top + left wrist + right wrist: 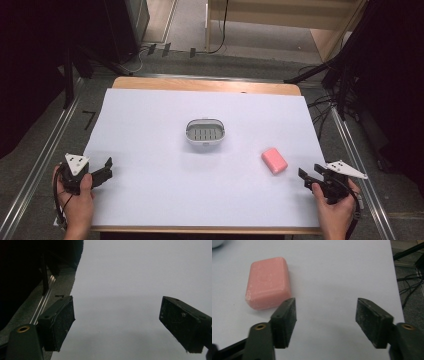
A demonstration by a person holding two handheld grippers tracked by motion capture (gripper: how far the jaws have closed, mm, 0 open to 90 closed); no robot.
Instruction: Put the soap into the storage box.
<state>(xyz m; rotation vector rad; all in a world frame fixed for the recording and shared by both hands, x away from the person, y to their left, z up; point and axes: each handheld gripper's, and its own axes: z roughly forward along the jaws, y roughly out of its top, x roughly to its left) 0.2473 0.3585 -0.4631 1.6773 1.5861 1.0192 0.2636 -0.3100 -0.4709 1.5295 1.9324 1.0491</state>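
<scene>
White sheet covers most of the wooden desk, bare wood strip along the far edge. Pink soap bar lies flat on the sheet, right of centre toward the near side, turned at an angle to the desk edges. Grey-white oval soap dish with slotted bottom sits mid-desk, well apart from the soap, nothing in it.

Left tool held in the person's left hand at the near-left corner of the sheet, jaws spread wide, nothing between them; grey three-cornered plate on top. Left gripper view: left tool over bare sheet, sheet edge and metal floor rail off to the left.

Right tool held in the right hand at the near-right edge, jaws spread, nothing gripped. Near the soap but apart from it. Right gripper view: right tool open over bare sheet, soap just beyond the left jaw tip, not between the jaws; cables on the floor at far right
</scene>
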